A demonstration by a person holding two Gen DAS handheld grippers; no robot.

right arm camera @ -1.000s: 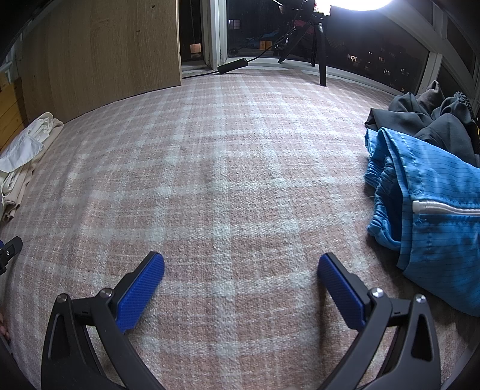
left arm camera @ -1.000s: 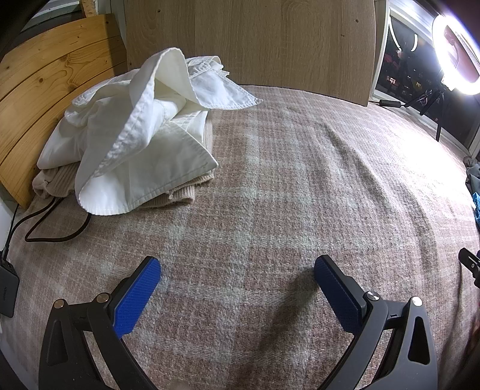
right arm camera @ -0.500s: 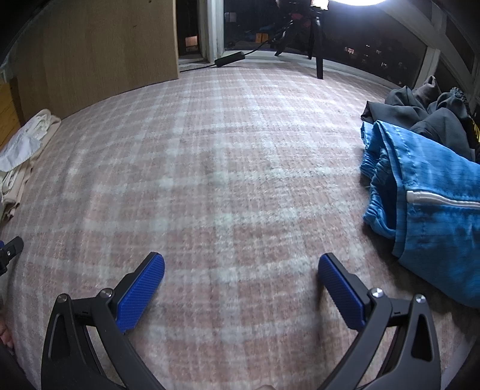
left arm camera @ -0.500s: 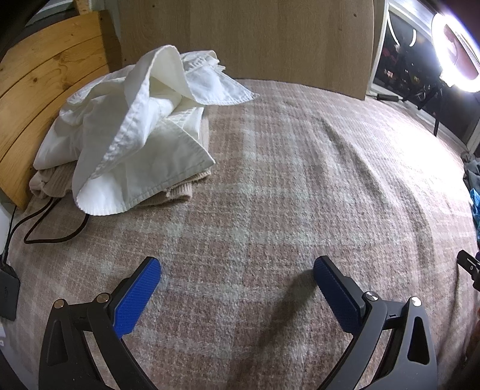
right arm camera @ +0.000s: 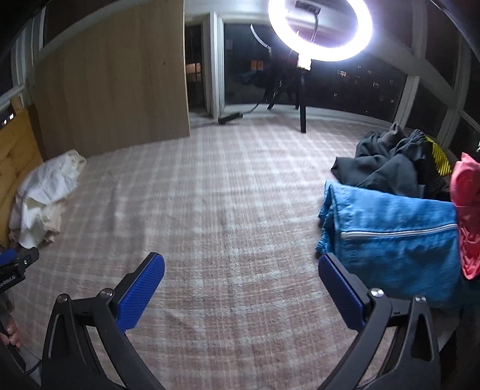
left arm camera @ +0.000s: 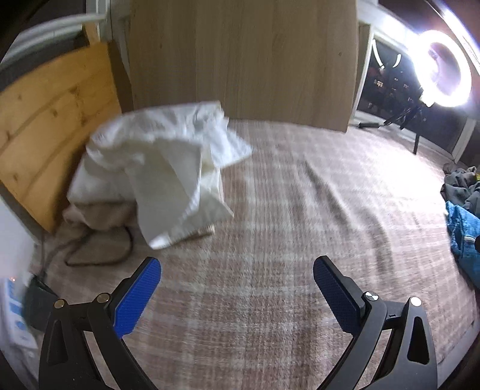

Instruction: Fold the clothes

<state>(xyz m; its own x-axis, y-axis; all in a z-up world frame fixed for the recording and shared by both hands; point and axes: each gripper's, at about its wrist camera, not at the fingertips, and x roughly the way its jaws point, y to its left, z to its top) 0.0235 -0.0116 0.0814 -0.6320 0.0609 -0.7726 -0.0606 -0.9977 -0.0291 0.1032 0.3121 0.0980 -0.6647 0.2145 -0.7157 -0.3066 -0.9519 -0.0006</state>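
Note:
A crumpled white garment lies on a beige one at the left of the plaid blanket, against a wooden headboard; the same white garment shows at the far left of the right wrist view. A blue garment with a white zip, a dark grey one and a pink one are piled at the right. My left gripper hangs open above bare blanket, short of the white pile. My right gripper is open too, its right finger close beside the blue garment.
A tall wooden panel stands behind the bed. A lit ring light on a tripod stands at the far edge before dark windows. A black cable and a small black box lie left of the pile.
Both views have pulled back and tilted up, showing more of the room. The right gripper has shifted right, nearer the blue garment. Both grippers stay open and the clothes have not moved.

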